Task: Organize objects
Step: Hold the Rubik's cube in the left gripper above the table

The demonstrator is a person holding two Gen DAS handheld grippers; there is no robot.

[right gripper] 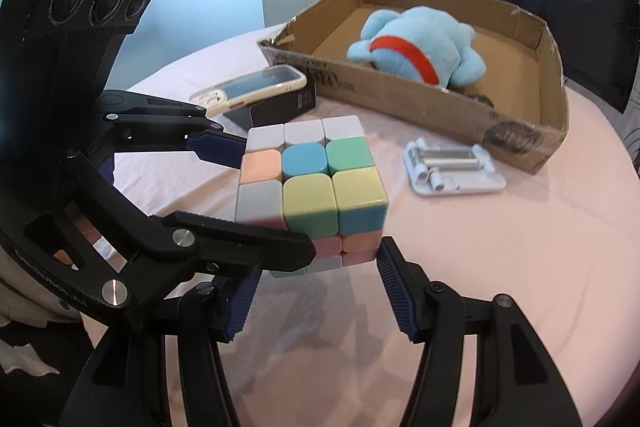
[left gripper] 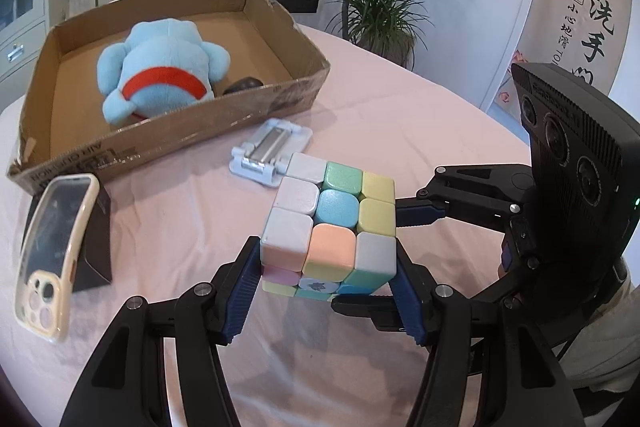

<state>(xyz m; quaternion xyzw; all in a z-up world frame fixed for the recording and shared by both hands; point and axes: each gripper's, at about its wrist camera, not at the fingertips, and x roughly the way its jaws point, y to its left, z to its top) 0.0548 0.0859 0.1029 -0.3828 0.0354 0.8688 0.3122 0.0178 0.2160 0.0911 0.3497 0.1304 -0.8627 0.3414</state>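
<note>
Both claws, left (left gripper: 328, 291) and right (right gripper: 316, 291), angled downward, clamp the puzzle cube (left gripper: 330, 223).

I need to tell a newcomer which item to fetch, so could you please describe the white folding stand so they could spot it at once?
Start at the big cardboard box holding the blue plush toy on the pink tablecloth. Just outside the box's near wall, between it and the pastel puzzle cube, lies the white folding stand. It is the only flat white plastic piece, with a silver metal bar across it, unlike the cream-cased phone resting on a black box.
</note>
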